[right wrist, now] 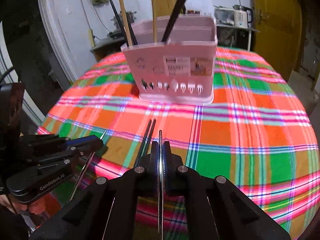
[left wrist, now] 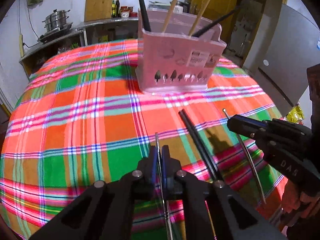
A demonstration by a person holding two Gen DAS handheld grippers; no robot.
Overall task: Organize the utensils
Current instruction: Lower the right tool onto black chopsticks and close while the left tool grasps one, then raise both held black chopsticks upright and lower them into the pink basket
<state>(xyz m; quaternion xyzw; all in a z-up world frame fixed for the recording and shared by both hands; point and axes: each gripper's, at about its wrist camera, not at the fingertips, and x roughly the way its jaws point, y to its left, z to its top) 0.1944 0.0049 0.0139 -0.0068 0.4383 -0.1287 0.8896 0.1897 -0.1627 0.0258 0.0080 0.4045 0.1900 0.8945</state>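
Utensils here are thin rods: each gripper has one silver metal chopstick pinched between its pads, and a pair of black chopsticks (left wrist: 200,146) lies flat on the plaid tablecloth (left wrist: 80,110) between the two tools. The left gripper (left wrist: 159,152) has its jaws pressed together on a silver chopstick (left wrist: 158,146), whose tip pokes out just beyond the fingertips while the rest runs back under the camera. The right gripper (right wrist: 160,147) is closed the same way on a second silver chopstick (right wrist: 160,138), its tip also showing just past the blue pads. Seen from the left wrist, the right gripper (left wrist: 237,123) sits off to the right of the left jaws, with its chopstick (left wrist: 250,160) slanting back beneath it; the black pair lies just to the right of the left jaws, pointing ahead. Seen from the right wrist, the left gripper (right wrist: 96,142) sits to the left, and the black pair (right wrist: 147,138) lies just left of the right jaws. Well ahead of both sets of jaws stands a pink plastic utensil basket (left wrist: 180,60) on the cloth, upright, with a label on its front and cut-out shapes along its base. Black and wooden chopsticks (right wrist: 124,20) already stand in it, leaning at various angles. Whether either held chopstick still touches the cloth cannot be told.
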